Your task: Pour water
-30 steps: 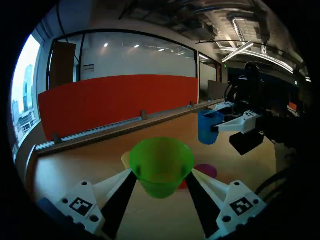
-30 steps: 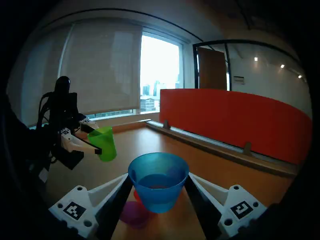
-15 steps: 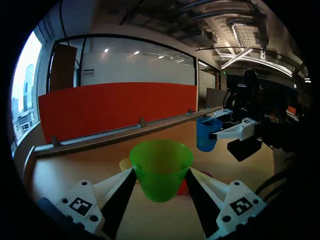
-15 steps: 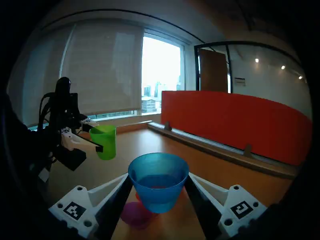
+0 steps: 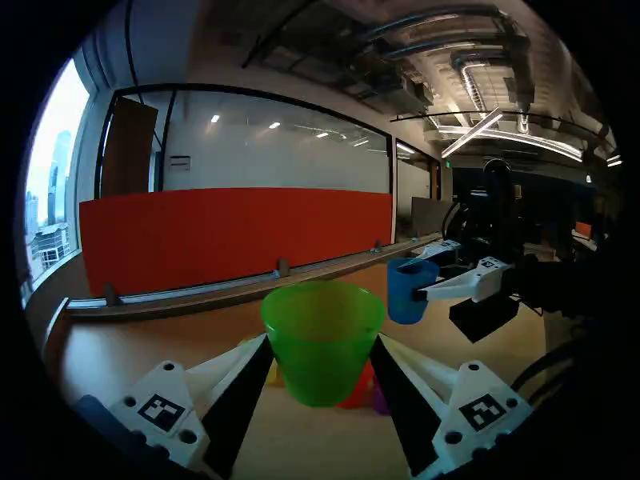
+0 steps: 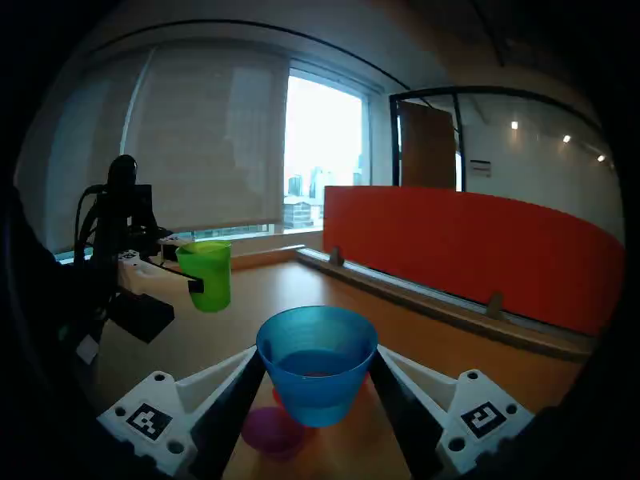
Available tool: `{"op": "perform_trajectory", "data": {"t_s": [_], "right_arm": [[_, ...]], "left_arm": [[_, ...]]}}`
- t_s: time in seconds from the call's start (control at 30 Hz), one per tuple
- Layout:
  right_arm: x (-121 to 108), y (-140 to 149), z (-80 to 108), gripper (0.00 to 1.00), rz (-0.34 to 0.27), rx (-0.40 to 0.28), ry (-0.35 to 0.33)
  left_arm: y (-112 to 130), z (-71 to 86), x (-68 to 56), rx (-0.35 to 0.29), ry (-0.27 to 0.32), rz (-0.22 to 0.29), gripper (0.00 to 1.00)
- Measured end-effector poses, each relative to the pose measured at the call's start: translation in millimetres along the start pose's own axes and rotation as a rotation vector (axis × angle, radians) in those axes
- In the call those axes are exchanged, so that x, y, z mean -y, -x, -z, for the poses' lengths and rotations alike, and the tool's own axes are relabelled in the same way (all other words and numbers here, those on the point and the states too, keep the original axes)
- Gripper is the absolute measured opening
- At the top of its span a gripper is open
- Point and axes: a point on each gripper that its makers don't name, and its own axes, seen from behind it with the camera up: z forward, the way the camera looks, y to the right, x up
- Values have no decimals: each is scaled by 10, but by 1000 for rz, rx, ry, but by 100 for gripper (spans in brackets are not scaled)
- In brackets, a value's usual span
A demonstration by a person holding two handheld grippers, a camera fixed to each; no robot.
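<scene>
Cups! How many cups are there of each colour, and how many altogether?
green cup: 1
blue cup: 1
red cup: 1
purple cup: 1
yellow cup: 1, just a sliver peeking out beside the green one
Total: 5 cups

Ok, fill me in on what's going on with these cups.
A person holds a gripper in each hand. The left gripper is shut on a green cup, which looks empty; the right gripper is shut on a blue cup with water in it. Both cups are upright, apart, raised above the wooden table, where a purple cup sits. No pouring has begun.
</scene>
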Motion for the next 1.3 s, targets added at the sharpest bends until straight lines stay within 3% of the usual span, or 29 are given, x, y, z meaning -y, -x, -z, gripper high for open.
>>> {"op": "perform_trajectory", "data": {"t_s": [0.57,1.07,1.3], "right_arm": [[47,-43,-8,90,11,-19,-3],[74,-94,-5,90,26,-24,-9],[78,-203,-8,90,16,-41,-14]], "left_arm": [[-168,12,-64,-65,5,10,82],[-113,10,-45,-41,5,10,82],[-97,-9,-96,-34,20,1,81]]}}
